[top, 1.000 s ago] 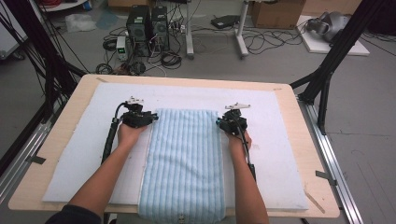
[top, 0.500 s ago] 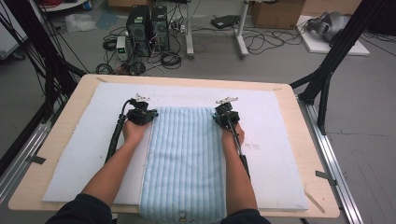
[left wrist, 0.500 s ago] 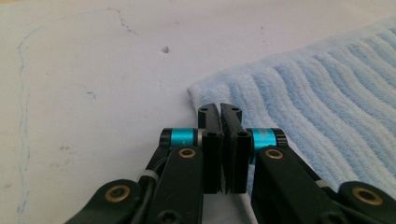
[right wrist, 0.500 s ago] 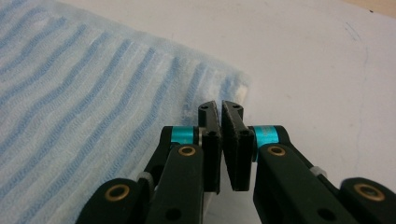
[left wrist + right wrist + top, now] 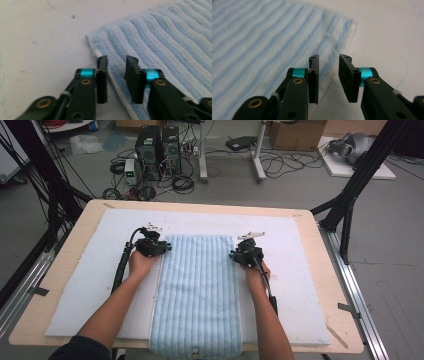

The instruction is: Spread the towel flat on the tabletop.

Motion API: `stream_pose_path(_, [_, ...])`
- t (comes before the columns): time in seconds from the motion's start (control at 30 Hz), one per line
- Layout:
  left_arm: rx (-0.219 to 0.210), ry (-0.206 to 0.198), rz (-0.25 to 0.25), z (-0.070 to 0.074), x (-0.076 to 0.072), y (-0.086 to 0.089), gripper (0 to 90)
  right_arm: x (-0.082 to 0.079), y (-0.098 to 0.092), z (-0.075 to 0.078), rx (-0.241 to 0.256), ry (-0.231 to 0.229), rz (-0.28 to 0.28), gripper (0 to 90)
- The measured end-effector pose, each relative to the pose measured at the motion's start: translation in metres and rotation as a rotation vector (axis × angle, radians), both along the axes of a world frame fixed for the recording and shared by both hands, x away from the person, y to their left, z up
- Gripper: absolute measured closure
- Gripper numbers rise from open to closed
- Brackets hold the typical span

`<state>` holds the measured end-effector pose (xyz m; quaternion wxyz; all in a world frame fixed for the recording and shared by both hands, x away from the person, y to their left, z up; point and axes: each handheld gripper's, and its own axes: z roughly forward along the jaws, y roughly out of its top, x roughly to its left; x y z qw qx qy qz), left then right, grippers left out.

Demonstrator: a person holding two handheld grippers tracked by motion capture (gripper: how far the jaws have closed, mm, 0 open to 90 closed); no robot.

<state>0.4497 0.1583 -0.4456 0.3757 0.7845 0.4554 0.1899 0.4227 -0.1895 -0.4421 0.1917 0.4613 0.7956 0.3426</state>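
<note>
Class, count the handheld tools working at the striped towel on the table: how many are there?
2. The left tool sits at the towel's far left corner; the right tool at its far right corner.

Both forearms are reaching forward, roughly parallel. Left gripper (image 5: 161, 247) and right gripper (image 5: 237, 255) are sitting level, jaws parted.

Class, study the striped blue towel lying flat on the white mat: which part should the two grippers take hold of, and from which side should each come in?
Probably the two far corners of the towel. It lies flat, so only its edges offer a lip. The left gripper should slide in from the left side edge, the right gripper from the right; both stand open at those edges.
</note>
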Motion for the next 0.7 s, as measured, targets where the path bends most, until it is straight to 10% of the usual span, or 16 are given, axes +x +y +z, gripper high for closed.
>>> stream_pose_path(0.17, [0.022,-0.072,0.047,-0.005,0.005,-0.007,85.2,-0.001,0.001,-0.003,-0.036,-0.037,-0.03,77.1])
stream_pose_path(0.33, [-0.017,-0.054,0.079,-0.004,0.006,-0.001,68.8,-0.002,-0.001,-0.003,-0.016,-0.036,-0.072,69.3])
stream_pose_path(0.7, [-0.165,-0.055,-0.026,0.004,-0.033,0.018,63.3,-0.041,-0.011,0.011,0.069,-0.041,0.093,62.4])
